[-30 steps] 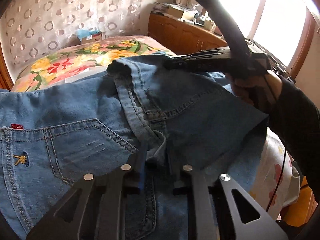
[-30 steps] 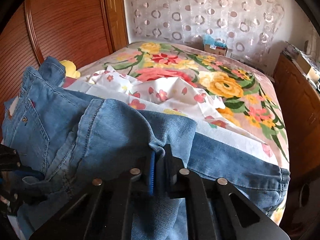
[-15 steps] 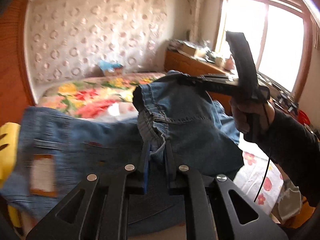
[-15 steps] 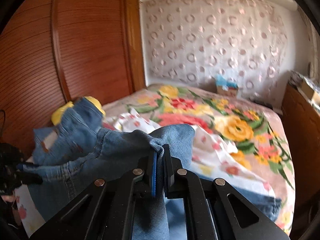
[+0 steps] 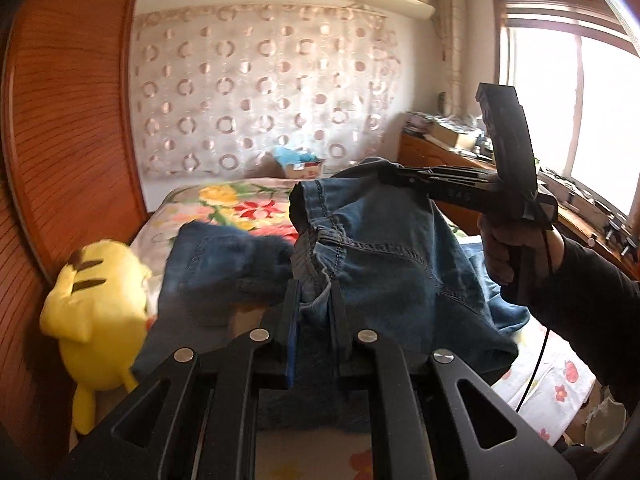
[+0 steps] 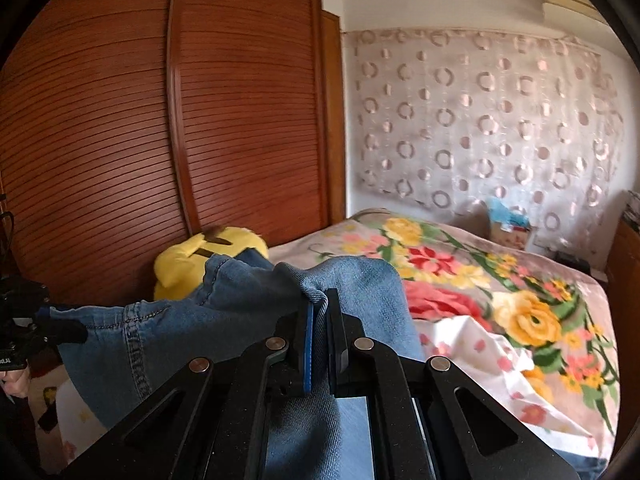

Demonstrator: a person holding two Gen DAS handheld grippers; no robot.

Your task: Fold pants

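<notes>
We hold the faded blue denim pants (image 5: 392, 264) up above the bed with the floral bedspread (image 6: 472, 280), one claw at each end of a bunched stretch of cloth. Our left claw (image 5: 313, 300) is clenched on a gathered fold of the denim along a stitched seam, the fabric pinched between its black fingers. Our right claw (image 6: 318, 320) is likewise clamped on a wad of the same pants, and in the left wrist view it shows as a black tool gripped in a dark-sleeved hand (image 5: 504, 248), its tip buried in the upper edge of the denim. The pants sag between the two grips, and part of them droops toward the bed. A yellow plush toy (image 5: 96, 312) sits at the foot of the slatted reddish wooden wardrobe (image 6: 120, 140), just beside the hanging denim. A white flower-print sheet (image 6: 480, 344) lies rumpled on the bedspread.
</notes>
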